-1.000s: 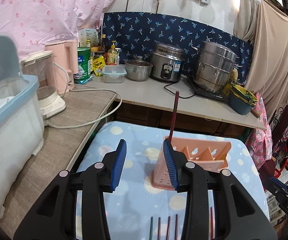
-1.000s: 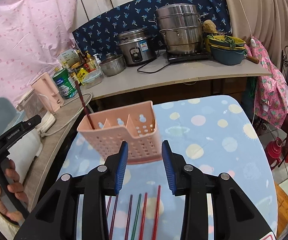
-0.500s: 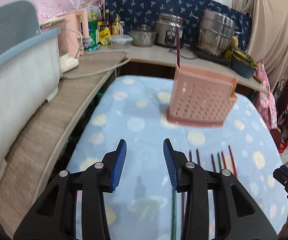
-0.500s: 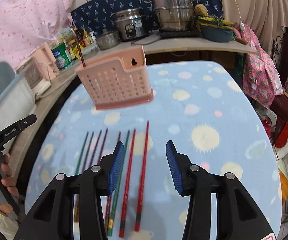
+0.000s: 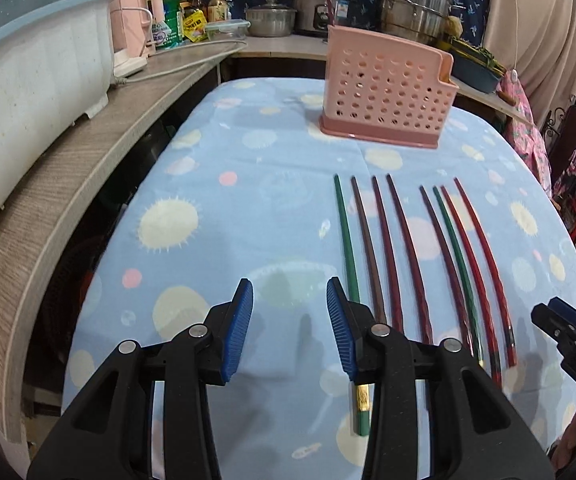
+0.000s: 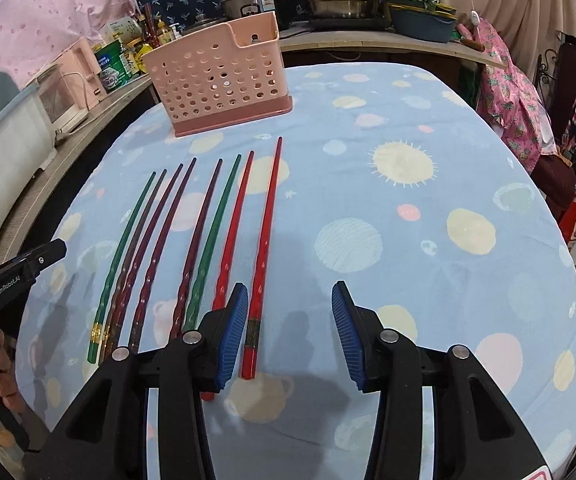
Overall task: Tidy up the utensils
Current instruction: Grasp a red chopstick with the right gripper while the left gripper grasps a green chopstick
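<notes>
Eight chopsticks (image 6: 208, 236) lay side by side on the blue spotted tabletop (image 6: 428, 240), tips toward the pink perforated holder (image 6: 218, 76), which stood upright farther back with one dark chopstick (image 5: 330, 0) already in it. The left gripper (image 5: 290, 332) hovered with its fingers spread and empty beside the leftmost green stick (image 5: 348, 240). The right gripper (image 6: 290, 334) also gaped empty, its left finger (image 6: 230, 336) just over the red sticks' ends
</notes>
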Tool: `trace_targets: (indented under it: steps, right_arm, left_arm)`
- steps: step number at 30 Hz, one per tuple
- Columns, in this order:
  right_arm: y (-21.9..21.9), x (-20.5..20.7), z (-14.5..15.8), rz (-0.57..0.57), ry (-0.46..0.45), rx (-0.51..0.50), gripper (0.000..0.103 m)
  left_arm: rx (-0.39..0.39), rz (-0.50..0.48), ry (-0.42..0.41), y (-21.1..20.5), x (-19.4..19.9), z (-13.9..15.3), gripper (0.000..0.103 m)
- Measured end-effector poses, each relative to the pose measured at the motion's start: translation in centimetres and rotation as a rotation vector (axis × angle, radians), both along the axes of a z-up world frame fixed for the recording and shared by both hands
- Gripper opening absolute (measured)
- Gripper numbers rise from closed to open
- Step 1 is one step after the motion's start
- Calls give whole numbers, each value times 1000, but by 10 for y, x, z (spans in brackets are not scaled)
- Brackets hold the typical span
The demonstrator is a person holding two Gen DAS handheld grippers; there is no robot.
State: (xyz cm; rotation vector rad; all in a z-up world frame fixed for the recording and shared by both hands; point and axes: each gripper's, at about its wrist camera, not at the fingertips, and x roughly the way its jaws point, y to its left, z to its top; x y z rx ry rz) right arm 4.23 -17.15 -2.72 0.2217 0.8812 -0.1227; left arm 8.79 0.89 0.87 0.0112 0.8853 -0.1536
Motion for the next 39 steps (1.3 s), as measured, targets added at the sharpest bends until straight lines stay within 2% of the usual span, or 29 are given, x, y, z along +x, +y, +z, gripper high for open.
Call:
trace_targets:
  steps: [7,12,19,22,34,39]
  right_arm:
    - [10,2,-11,21,20,11,38]
    - [20,5,-20,42,41,6,27]
    - [24,4,-23,42,45,-30,17]
    - [20,2,-24,31,46,-30,8]
    - [8,-13,-23,-6,47,-11,7]
    - [3,-19,-23,-17,47,-6,7]
  left_arm:
    - [1,-11,31,-1,-12,-11,37]
    - [7,-13,47,-1,-17,-16,37]
    - [9,-11,46,0,-21,-15,37]
    - [10,-11,44,1,-23,-14,37]
    - [7,-15,47,2,-31,-15,39]
    - [10,-17,50,-1,-34,-16,44]
